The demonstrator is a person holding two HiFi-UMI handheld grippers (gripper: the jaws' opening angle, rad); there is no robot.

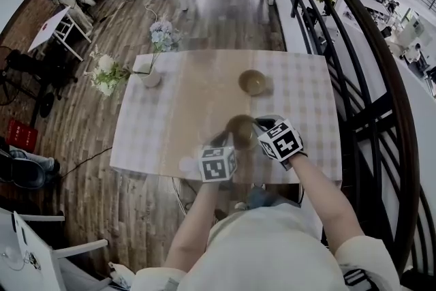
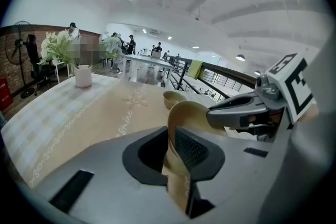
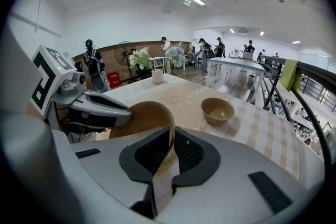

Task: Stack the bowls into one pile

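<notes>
At the left of the cloth-covered table [image 1: 136, 140], checked at its sides with a plain tan band down the middle, stands a small white vase [image 1: 149, 78] of pale flowers [image 1: 105, 75]. Nearer the person, the left gripper [image 1: 225, 141] is clenched on the left rim of a round, smooth, thin-walled tan bowl [image 1: 241, 131] and the right gripper [image 1: 259, 125] pinches the opposite rim, so the bowl hangs between the 2 claws, seemingly just clear of the table. A 2nd bowl [image 1: 253, 82] of the same colour and shape sits upright beyond it, apart from both grippers.
</notes>
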